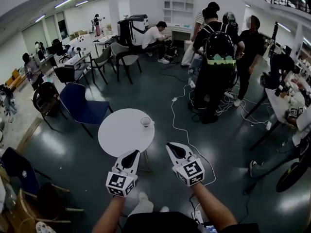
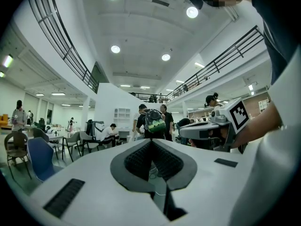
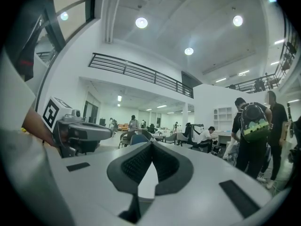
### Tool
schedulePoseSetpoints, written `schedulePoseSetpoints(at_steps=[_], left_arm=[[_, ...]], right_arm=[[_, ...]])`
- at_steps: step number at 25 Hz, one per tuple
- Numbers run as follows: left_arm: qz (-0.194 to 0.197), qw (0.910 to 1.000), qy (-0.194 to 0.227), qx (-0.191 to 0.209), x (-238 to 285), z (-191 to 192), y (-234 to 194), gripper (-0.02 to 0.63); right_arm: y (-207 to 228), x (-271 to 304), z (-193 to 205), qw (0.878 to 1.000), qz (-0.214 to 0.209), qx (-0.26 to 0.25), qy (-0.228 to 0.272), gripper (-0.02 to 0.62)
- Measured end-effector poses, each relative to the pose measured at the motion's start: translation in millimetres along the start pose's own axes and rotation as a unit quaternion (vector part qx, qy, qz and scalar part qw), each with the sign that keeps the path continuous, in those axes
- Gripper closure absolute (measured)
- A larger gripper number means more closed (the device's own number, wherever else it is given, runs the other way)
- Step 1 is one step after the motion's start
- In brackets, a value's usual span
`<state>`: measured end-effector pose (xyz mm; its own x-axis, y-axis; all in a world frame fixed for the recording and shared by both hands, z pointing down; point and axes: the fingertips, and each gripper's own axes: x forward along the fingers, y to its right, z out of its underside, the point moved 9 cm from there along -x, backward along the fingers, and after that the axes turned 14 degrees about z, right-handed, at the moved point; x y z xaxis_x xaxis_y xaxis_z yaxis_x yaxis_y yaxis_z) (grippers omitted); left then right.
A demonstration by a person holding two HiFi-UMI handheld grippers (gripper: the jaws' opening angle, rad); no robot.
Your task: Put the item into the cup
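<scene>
Left gripper (image 1: 130,155): jaws closed tip to tip, holding nothing | Right gripper (image 1: 174,149): just beside it, jaws likewise closed, empty | Cup (image 1: 146,122): ahead of both grippers, upright on round white table (image 1: 119,132), near its far right edge | Item: cannot be made out.

We hold the left gripper (image 1: 130,156) and the right gripper (image 1: 175,149) level, side by side at lower centre, each with its 2 jaws together, empty. Our left forearm (image 1: 110,214) and right forearm (image 1: 214,209) enter from the bottom edge.

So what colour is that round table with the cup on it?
White. The round table shows best in the head view.
</scene>
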<state>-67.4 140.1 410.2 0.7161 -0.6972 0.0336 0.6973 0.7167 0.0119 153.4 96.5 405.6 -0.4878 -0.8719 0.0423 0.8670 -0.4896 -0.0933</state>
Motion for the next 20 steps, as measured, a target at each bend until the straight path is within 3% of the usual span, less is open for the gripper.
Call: schedulePoseSetpoints(at_steps=[20], left_arm=[[0.004,0.9998,0.002,-0.018,-10.5,5.2,29.7,0.589]], right_arm=[[-12.8,-31.9,7.4,1.000,-0.011,0.002,-0.005,0.578]])
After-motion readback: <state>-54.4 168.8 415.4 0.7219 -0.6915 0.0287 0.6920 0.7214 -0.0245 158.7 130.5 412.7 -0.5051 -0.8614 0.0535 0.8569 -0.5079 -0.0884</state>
